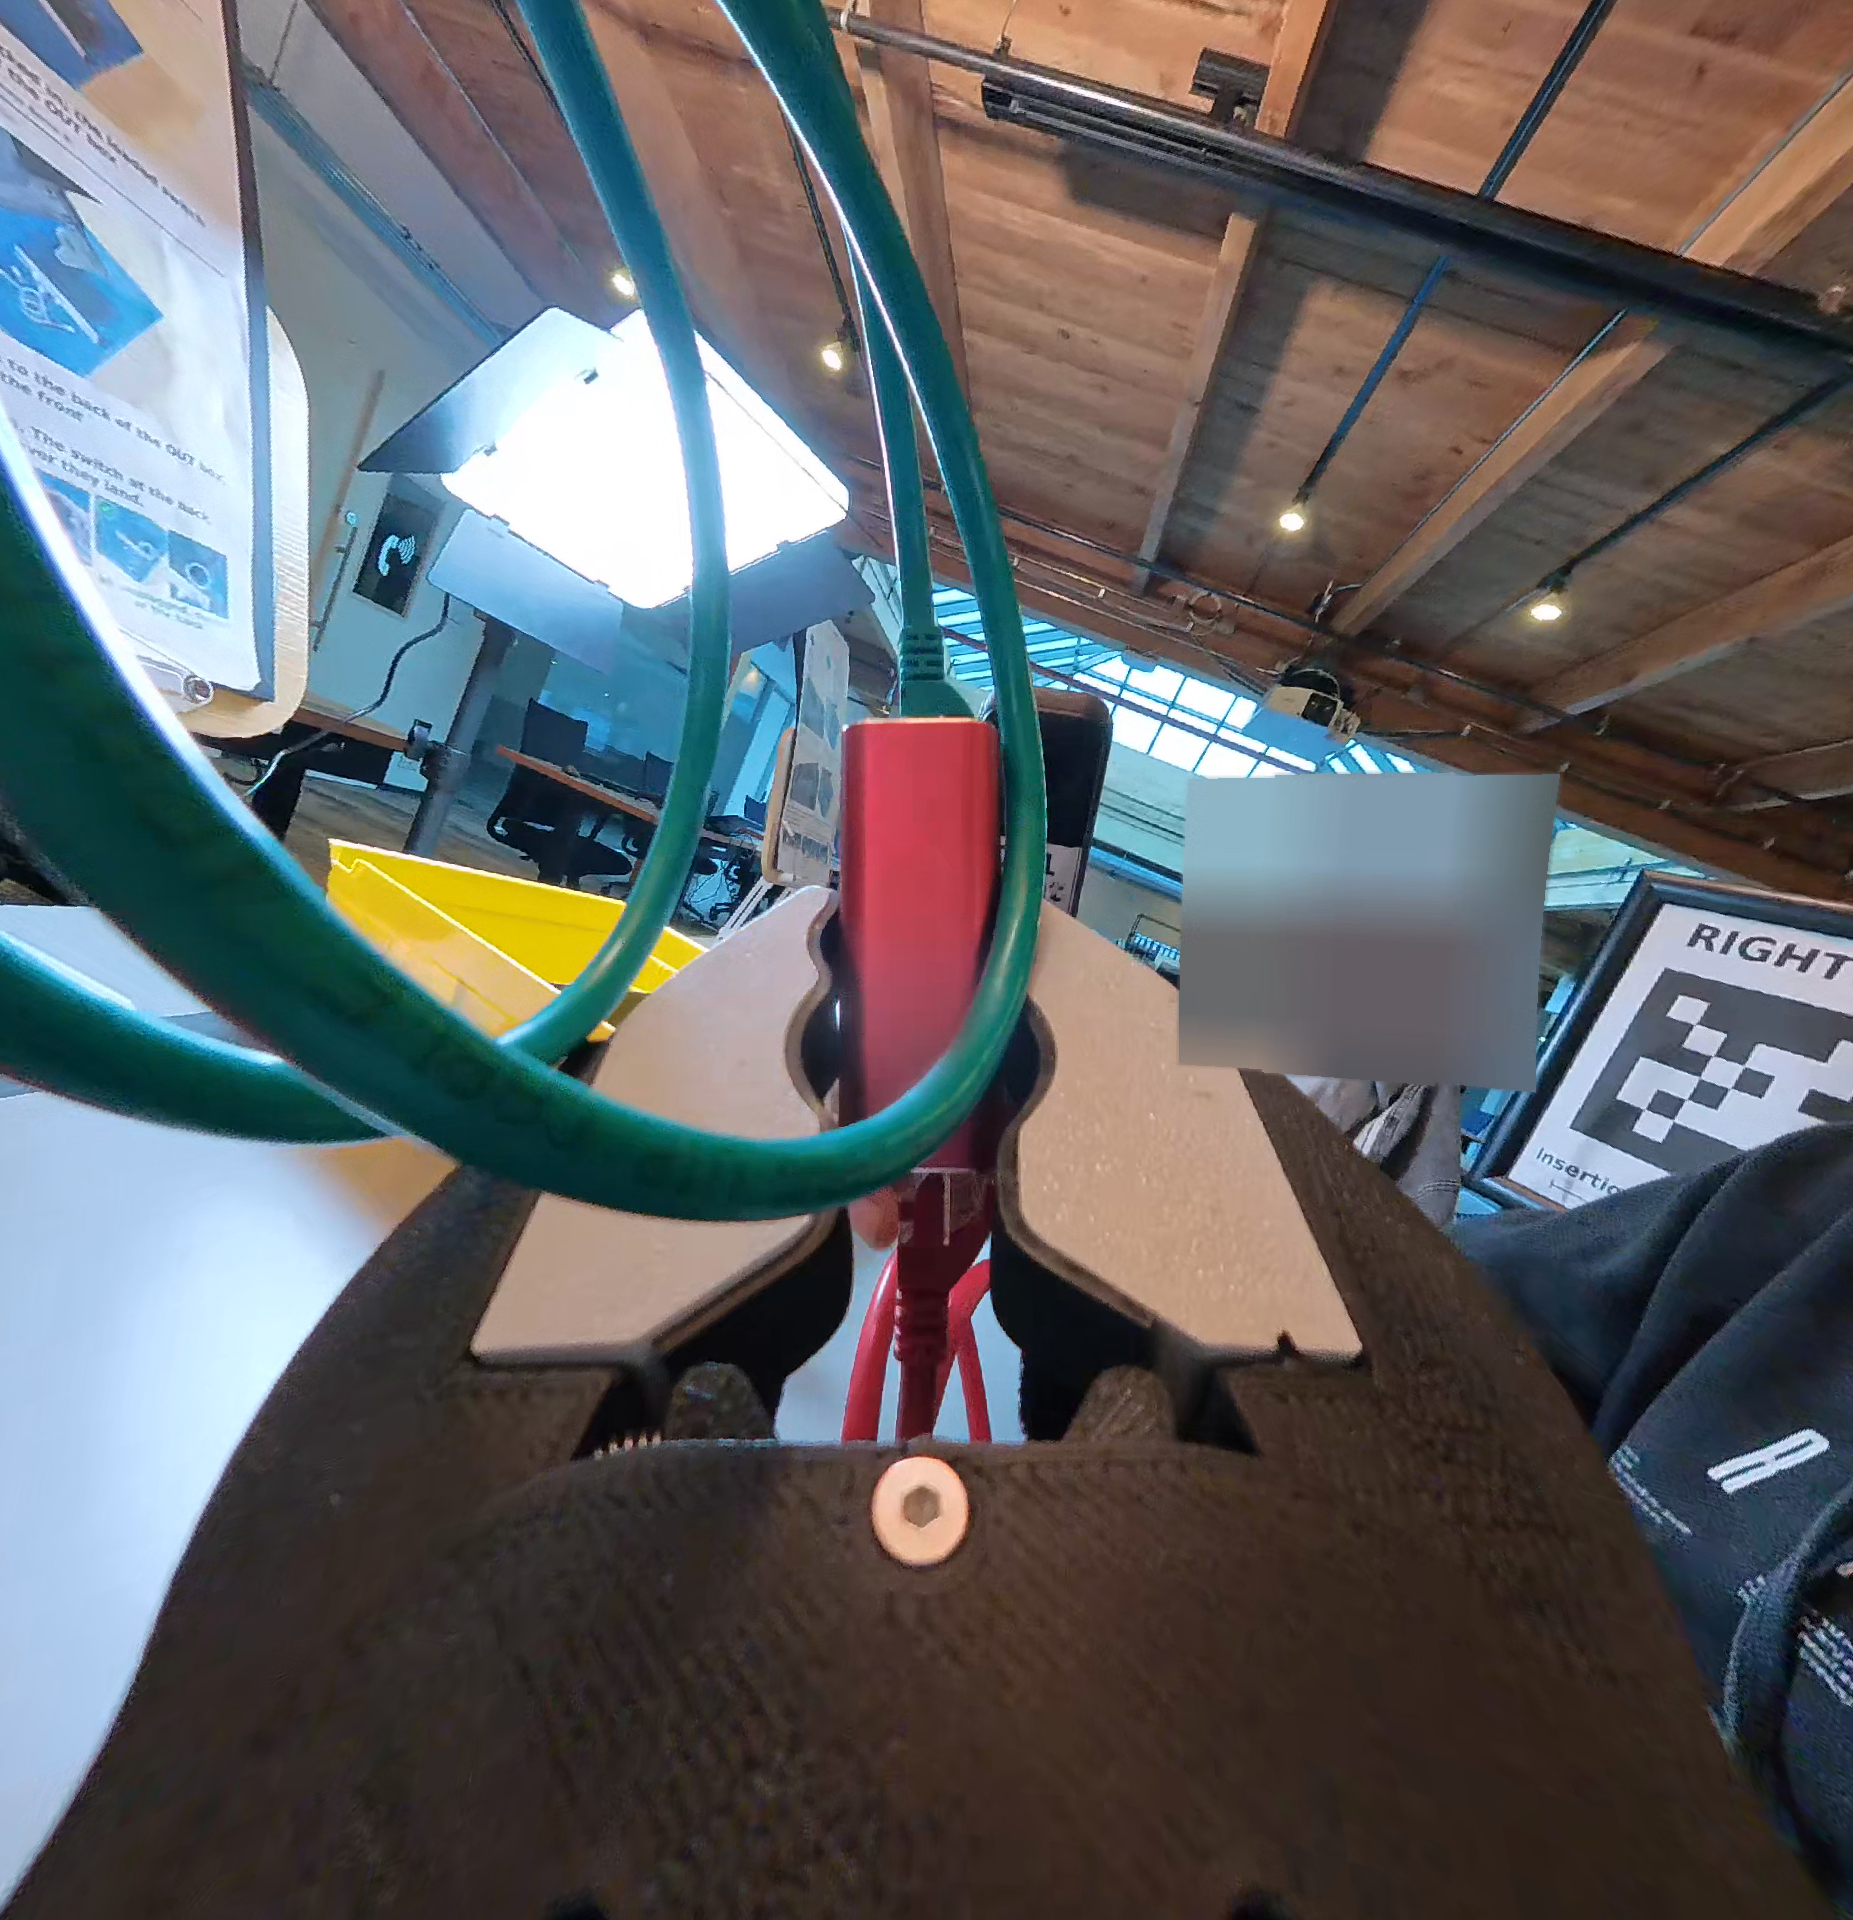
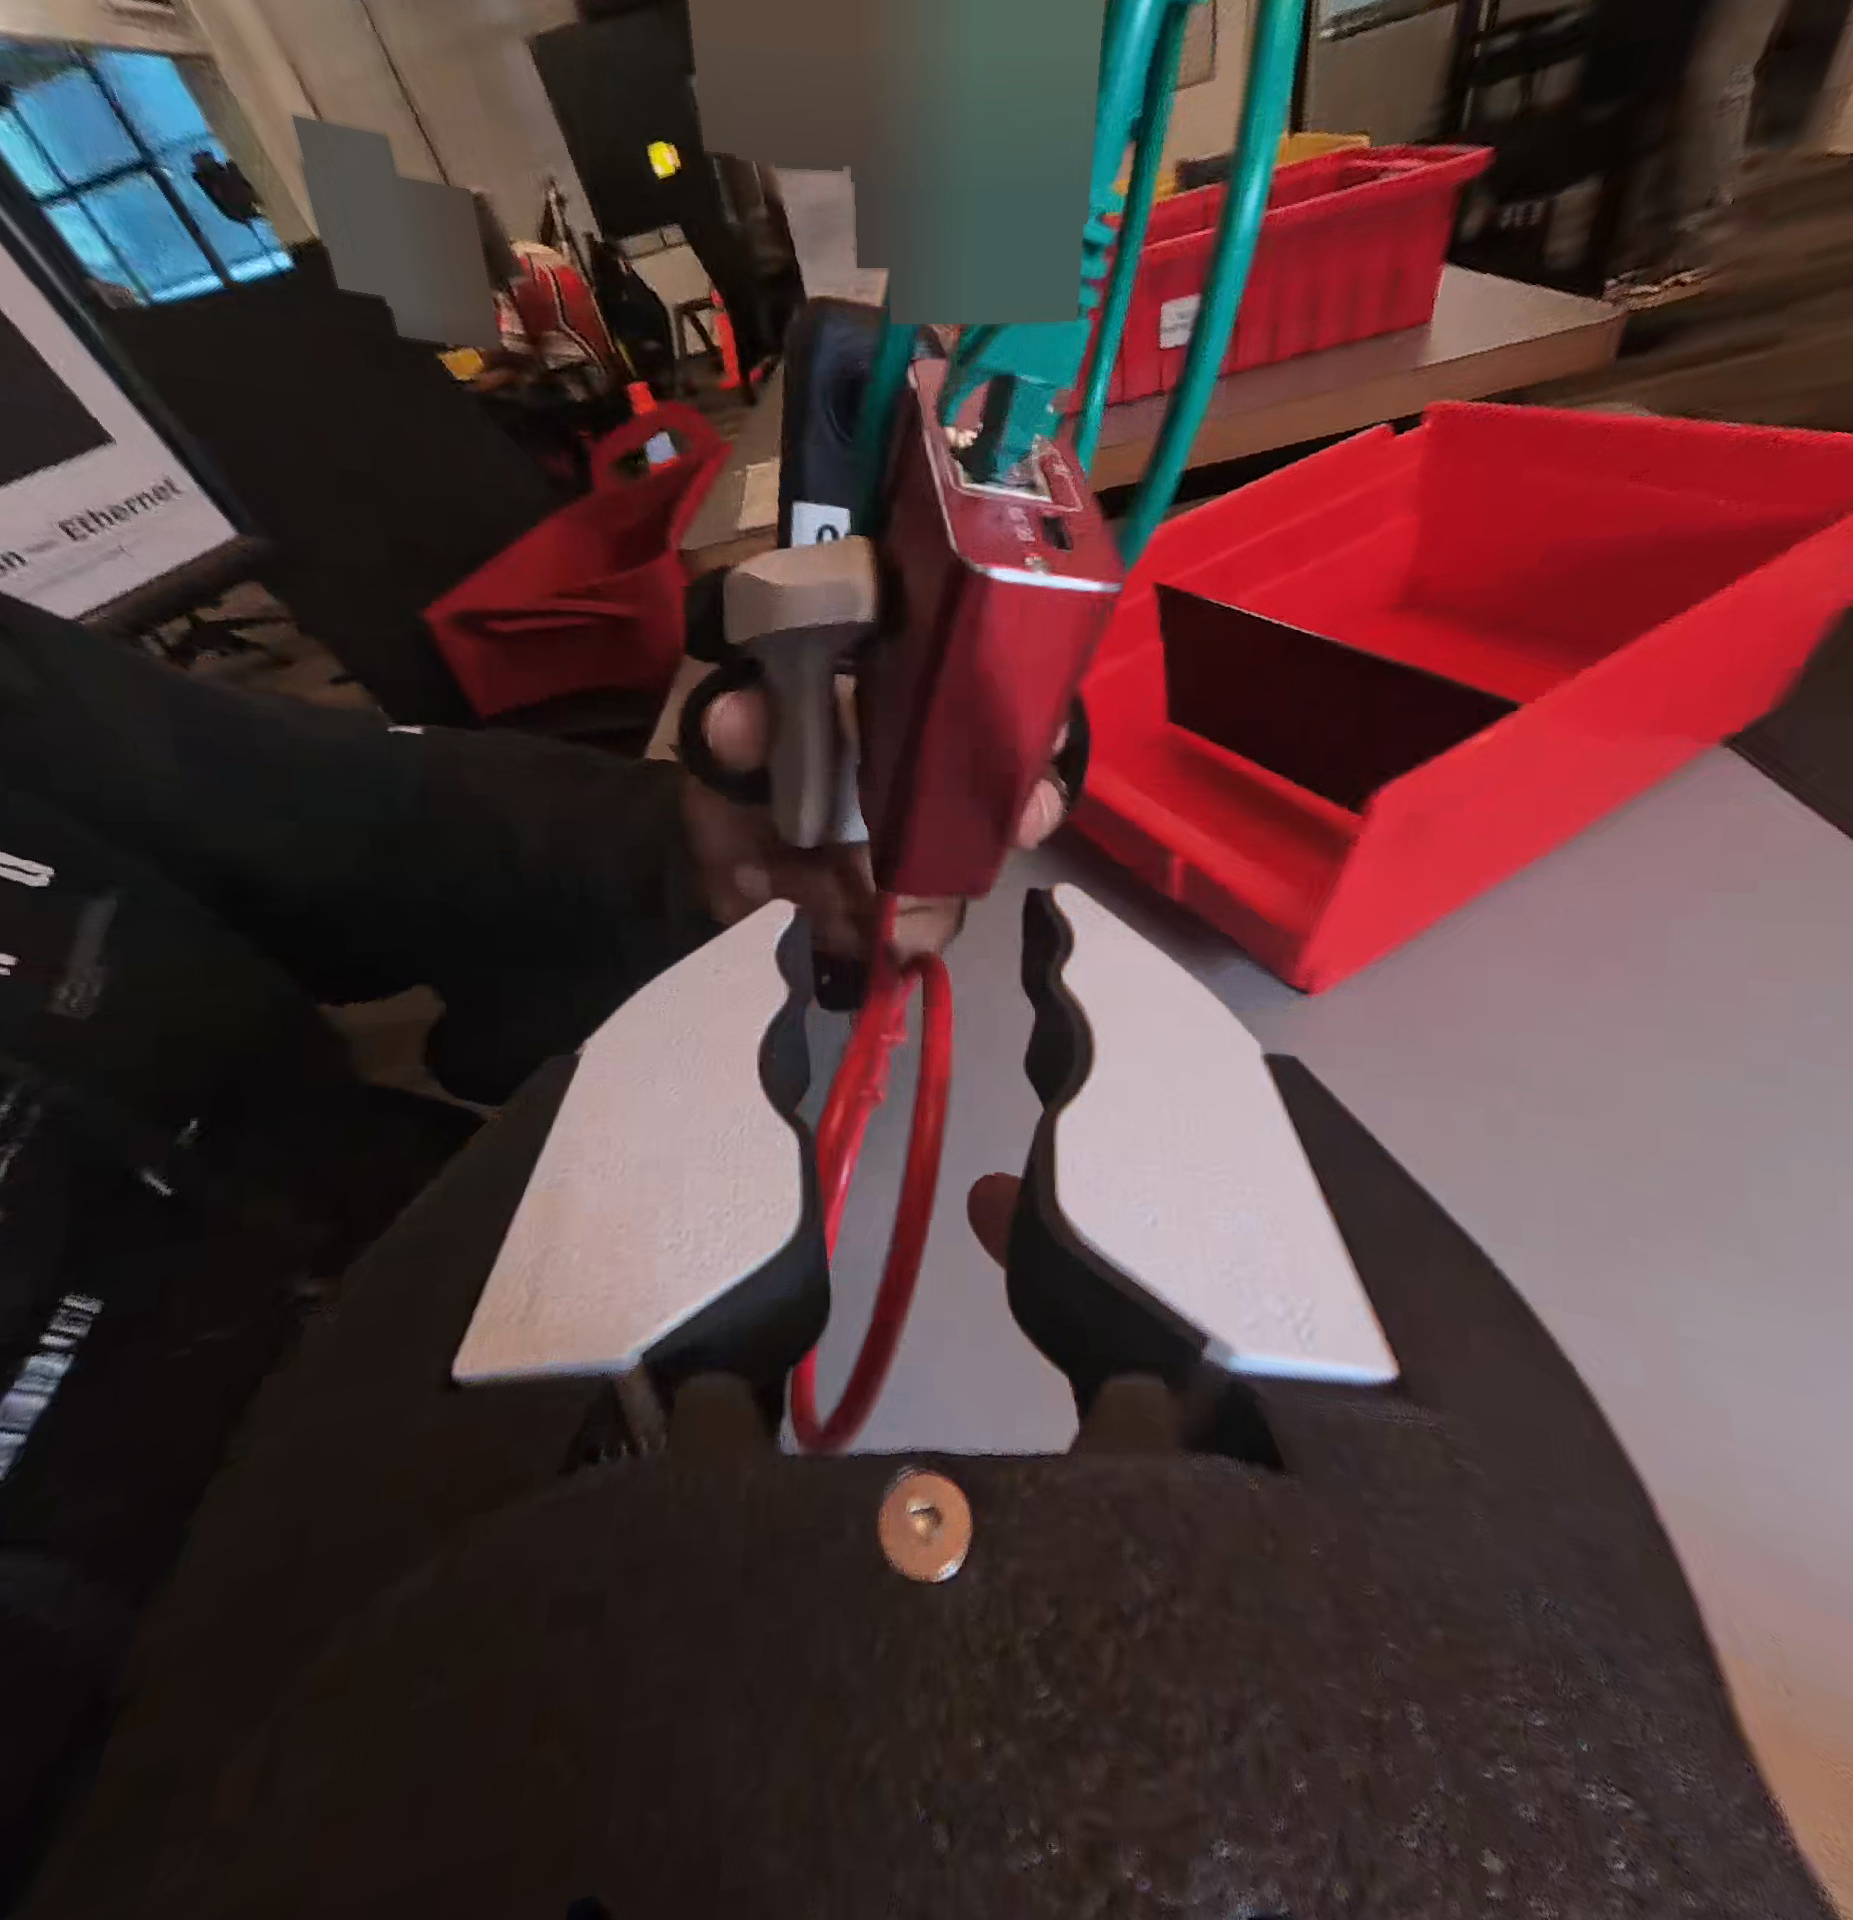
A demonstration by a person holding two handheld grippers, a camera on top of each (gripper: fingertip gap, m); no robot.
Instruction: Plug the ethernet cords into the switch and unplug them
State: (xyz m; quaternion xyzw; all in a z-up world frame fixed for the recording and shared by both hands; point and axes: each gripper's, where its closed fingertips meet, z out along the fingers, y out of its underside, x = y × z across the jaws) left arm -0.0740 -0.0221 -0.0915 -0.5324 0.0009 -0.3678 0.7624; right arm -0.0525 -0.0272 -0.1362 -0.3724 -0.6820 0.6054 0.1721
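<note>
My left gripper [image 1: 924, 920] is shut on the red switch [image 1: 917, 914] and holds it upright above the table. A green ethernet cord [image 1: 693, 520] is plugged into the switch's far end and loops in front of the camera. A red ethernet cord [image 1: 922, 1340] is plugged into the near end. In the right wrist view the switch [image 2: 974, 707] hangs ahead in the left gripper's fingers [image 2: 797, 644], with the green cord [image 2: 1130, 416] on top. My right gripper [image 2: 917, 914] is open just below the switch. The red cord's loop [image 2: 932, 1143] hangs between its jaws, not gripped.
A large red bin [image 2: 1473, 675] stands on the grey table [image 2: 1576, 1143] at right, with another red bin [image 2: 1296, 249] farther back. A yellow bin [image 1: 465, 914] is at left. A framed marker sign [image 1: 1732, 1060] stands at right. A person's dark sleeve [image 2: 382, 831] reaches in. Tip to tip, the grippers are about 5 centimeters apart.
</note>
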